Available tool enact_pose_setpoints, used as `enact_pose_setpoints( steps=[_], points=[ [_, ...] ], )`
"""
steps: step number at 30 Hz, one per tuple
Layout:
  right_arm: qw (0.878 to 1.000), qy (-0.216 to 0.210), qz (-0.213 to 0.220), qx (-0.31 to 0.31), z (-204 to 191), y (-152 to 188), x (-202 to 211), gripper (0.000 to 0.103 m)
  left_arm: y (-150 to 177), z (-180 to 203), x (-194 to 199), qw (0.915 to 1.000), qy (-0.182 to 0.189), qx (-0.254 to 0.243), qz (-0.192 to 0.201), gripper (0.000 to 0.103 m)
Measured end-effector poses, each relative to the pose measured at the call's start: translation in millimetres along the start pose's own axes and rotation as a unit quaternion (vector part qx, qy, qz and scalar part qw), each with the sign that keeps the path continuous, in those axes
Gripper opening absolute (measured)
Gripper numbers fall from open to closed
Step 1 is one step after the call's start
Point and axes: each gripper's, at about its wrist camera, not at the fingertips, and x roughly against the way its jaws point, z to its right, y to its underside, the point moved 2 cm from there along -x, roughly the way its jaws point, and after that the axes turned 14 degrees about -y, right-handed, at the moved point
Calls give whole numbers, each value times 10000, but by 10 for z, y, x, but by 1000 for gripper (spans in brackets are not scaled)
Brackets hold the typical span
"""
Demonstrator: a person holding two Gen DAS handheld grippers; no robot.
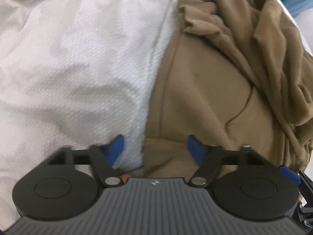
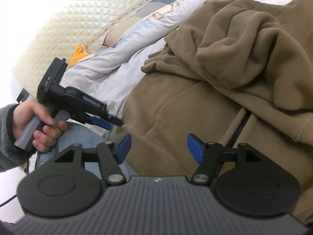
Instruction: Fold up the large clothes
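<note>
Tongs, left (image 1: 155, 146) and right (image 2: 158, 146), hang released at our hoodie (image 2: 195, 105) hem; we risk pinching the sheet (image 1: 78, 58) beside it.

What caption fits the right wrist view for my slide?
Open right gripper over a rumpled brown hoodie on white bedding.

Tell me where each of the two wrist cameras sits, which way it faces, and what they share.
Left wrist: on the left gripper, facing steeply down at the tan fleece hooded sweatshirt edge and white textured bedspread; jaws open, holding nothing.
Right wrist: on the right gripper, angled down across the sweatshirt; shows the left hand gripping the left gripper, a grey sleeve; jaws open.
Shared: sweatshirt, bedspread.
</note>
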Motion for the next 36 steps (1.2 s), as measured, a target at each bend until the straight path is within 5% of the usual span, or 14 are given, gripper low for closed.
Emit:
enact_pose_setpoints(
  steps=[9,13,19,23,29,32,36],
  points=[
    [9989,-27,318,-356,113,20,147,67,-143,239,-193,9985,-248,-99,-484,81],
    [9984,-11,329,-466,183,24,142,67,-145,397,-170,9973,-522,-410,-312,80],
    [9988,54,81,-488,227,55,30,64,61,369,193,9964,-545,-621,205,35],
    [9994,-81,-35,-331,170,71,-26,67,154,179,441,9983,-105,-447,373,20],
    [9991,-332,63,253,-31,35,-50,67,115,20,1101,9924,1006,-30,707,18],
    [9959,-664,290,537,-190,-20,-96,82,167,93,1370,9865,1423,153,793,18],
    [9891,-1148,436,808,-407,-104,-236,83,81,122,1269,9840,1593,301,738,18]
  ],
)
